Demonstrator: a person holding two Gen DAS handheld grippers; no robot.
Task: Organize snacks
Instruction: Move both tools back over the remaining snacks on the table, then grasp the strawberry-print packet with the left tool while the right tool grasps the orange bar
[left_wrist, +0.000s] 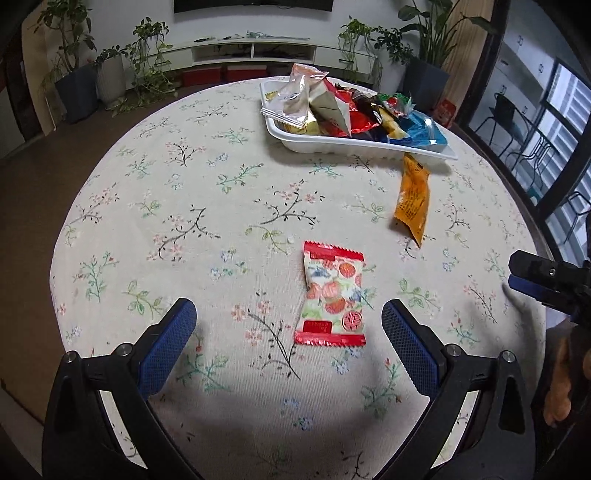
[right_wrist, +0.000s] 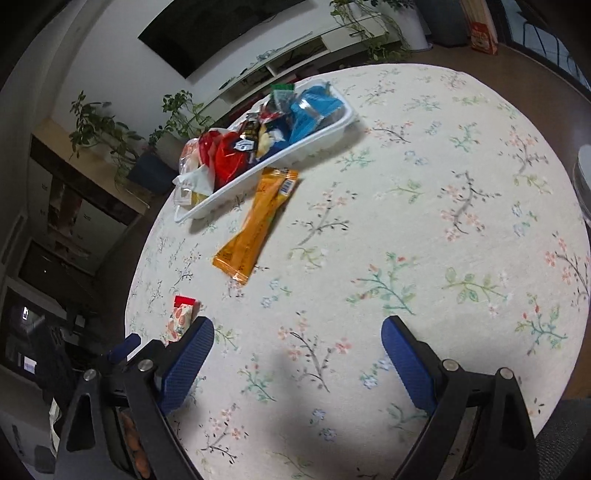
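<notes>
Blue-padded fingers of the left gripper stand wide apart at the bottom of the left wrist view, hovering over the floral tablecloth with nothing pressed between them. Just beyond and between those fingers lies a red-edged strawberry packet, flat on the cloth and well short of the white tray, which serves as the landmark. An orange packet lies on the cloth just in front of the tray's near rim, its far end close under that rim; whether it touches the tray cannot be told. Heaped inside the tray are mixed snack packets, among them white, red, yellow and blue wrappers, some rising above the rim. At the right edge of the left wrist view, well to the side of the tray, part of the right gripper shows. In the right wrist view the right gripper also stands with its fingers wide apart and empty above the cloth, the tray lying farther off at upper left, the orange packet stretching from the tray's near rim toward the camera, and the strawberry packet partly hidden behind one finger. Potted plants and a low white shelf unit stand beyond the tray.
</notes>
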